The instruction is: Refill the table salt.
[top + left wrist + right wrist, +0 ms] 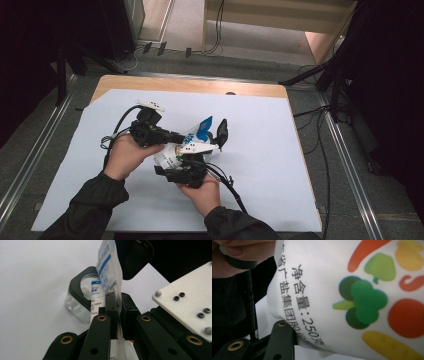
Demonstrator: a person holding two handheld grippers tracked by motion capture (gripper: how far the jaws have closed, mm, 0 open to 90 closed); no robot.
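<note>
The left tool pinches the edge of a white printed pouch held above the surface. The right tool seems to clasp the pouch's body — its far jaw is hidden behind the bag. Just behind, a clear jar with a black rim stands — contents indistinct.

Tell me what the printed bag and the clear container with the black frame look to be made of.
The printed bag looks like thin, glossy white plastic film: it creases and bulges, and the print sits on a smooth sheen. The left gripper has its jaws shut on the bag's flat edge. The clear container seems to be transparent hard plastic or glass, I cannot tell which; its black frame looks like matte moulded plastic.
</note>
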